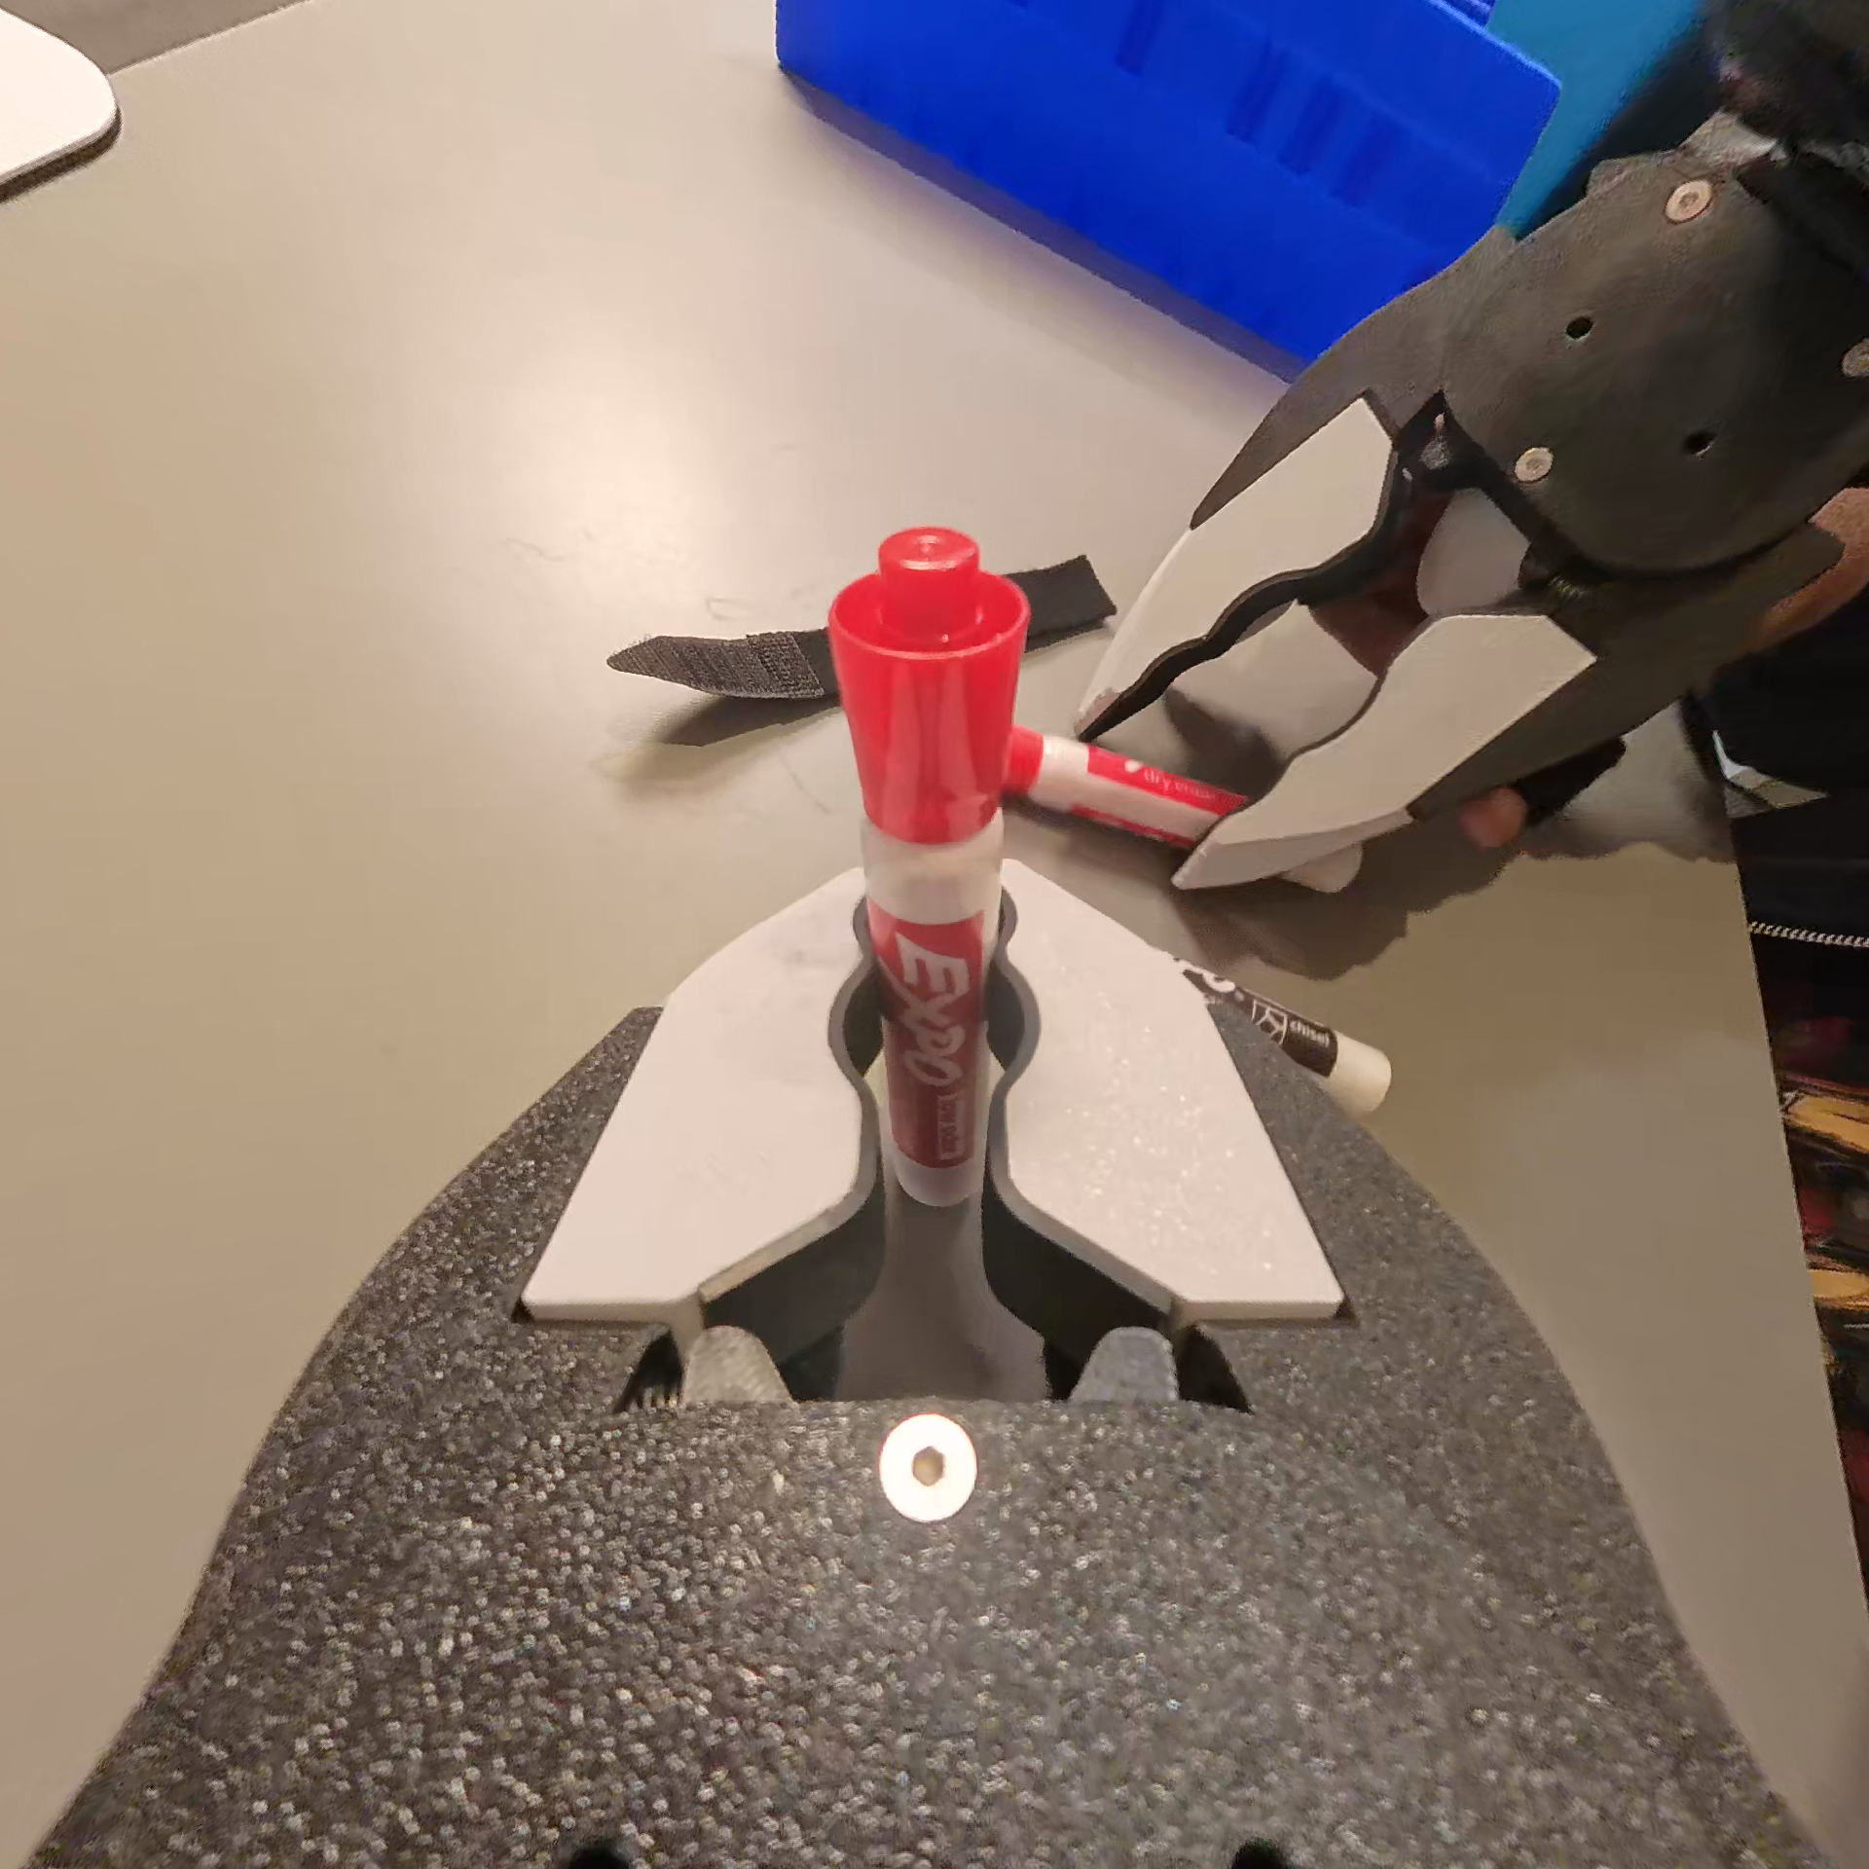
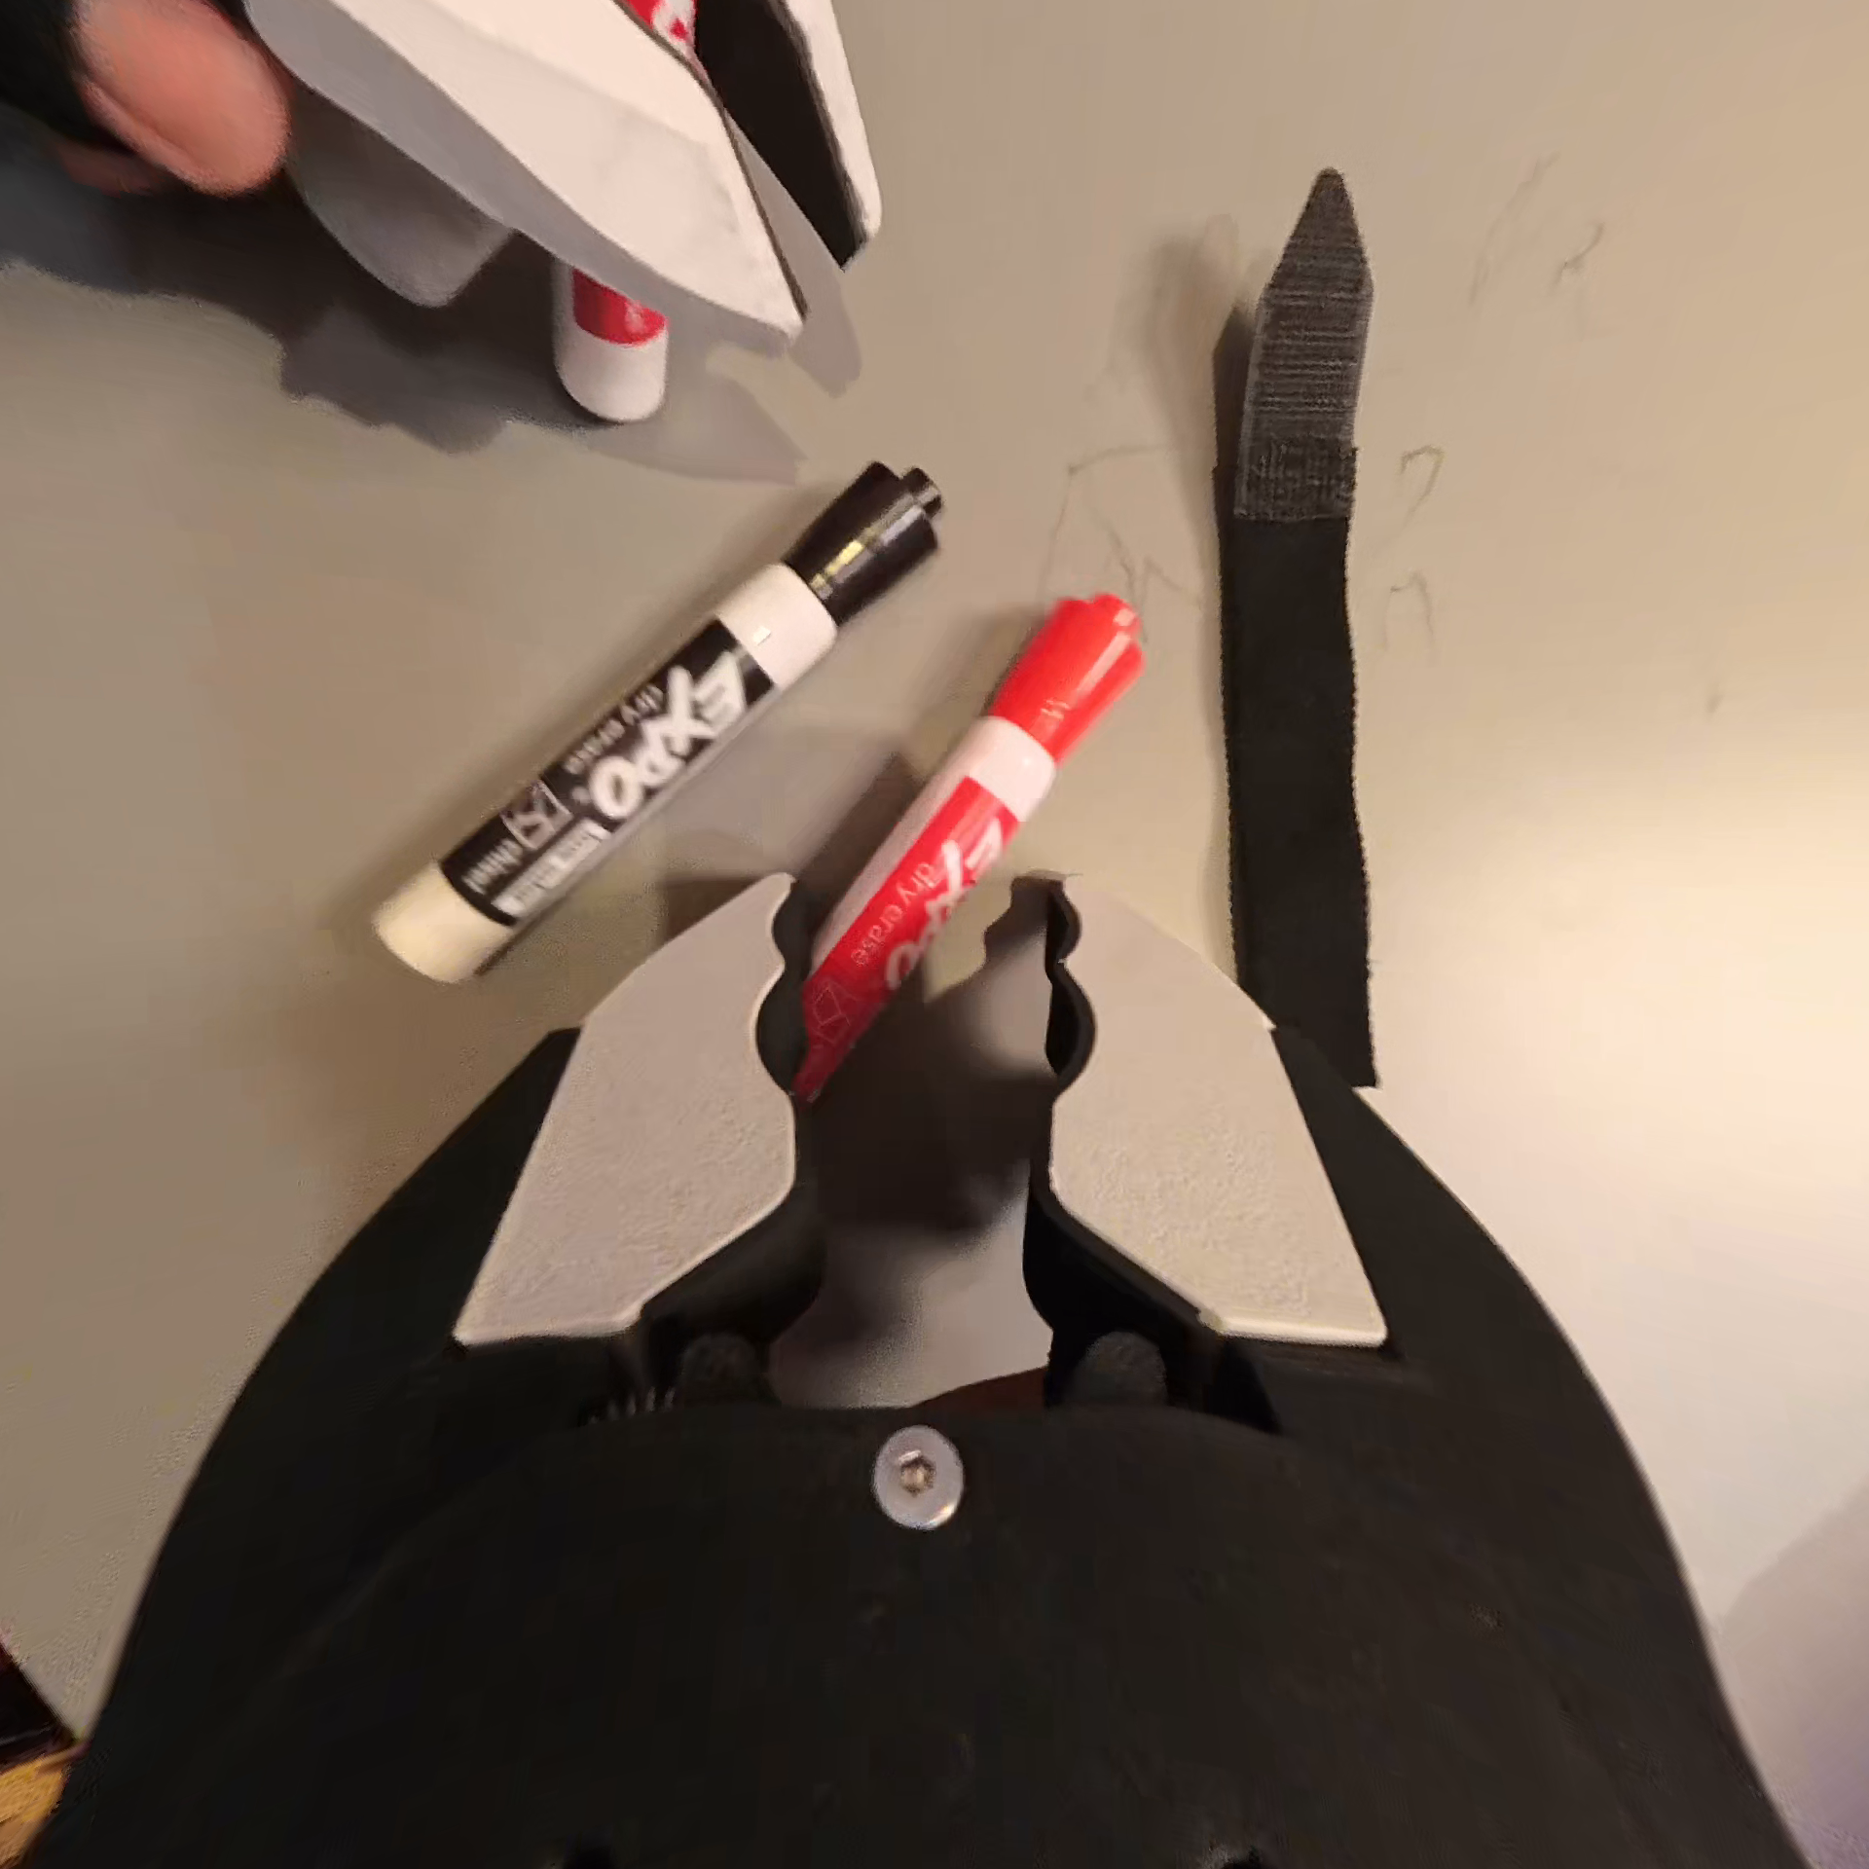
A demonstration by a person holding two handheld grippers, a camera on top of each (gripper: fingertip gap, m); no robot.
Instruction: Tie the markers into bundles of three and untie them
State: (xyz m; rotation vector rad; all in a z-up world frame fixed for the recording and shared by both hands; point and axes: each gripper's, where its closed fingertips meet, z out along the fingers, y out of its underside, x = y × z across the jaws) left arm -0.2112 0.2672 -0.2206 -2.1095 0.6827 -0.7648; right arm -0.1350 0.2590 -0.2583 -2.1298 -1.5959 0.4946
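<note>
My left gripper (image 1: pixel 932 910) is shut on a red marker (image 1: pixel 930 1011) and holds it upright, red cap on top. It also shows at the top left of the right wrist view (image 2: pixel 824 278), with the marker's white end (image 2: pixel 612 354) below it. My right gripper (image 2: pixel 920 895) is open, its fingers either side of a second red marker (image 2: pixel 1021 748) lying on the table. In the left wrist view the right gripper (image 1: pixel 1138 804) is low over that marker (image 1: pixel 1113 784). A black marker (image 2: pixel 657 748) lies just left of it. A black hook-and-loop strap (image 2: pixel 1295 759) lies flat to the right.
A blue plastic bin (image 1: pixel 1163 152) stands at the back of the grey table. A white object (image 1: pixel 40 101) sits at the far left corner. The table's edge (image 1: pixel 1770 1011) runs down the right side. A person's hand (image 1: pixel 1497 819) holds the right gripper. The gap from one gripper's tips to the other's is roughly 9 cm. The white object (image 1: pixel 40 101) is about 30 cm from both grippers' fingertips.
</note>
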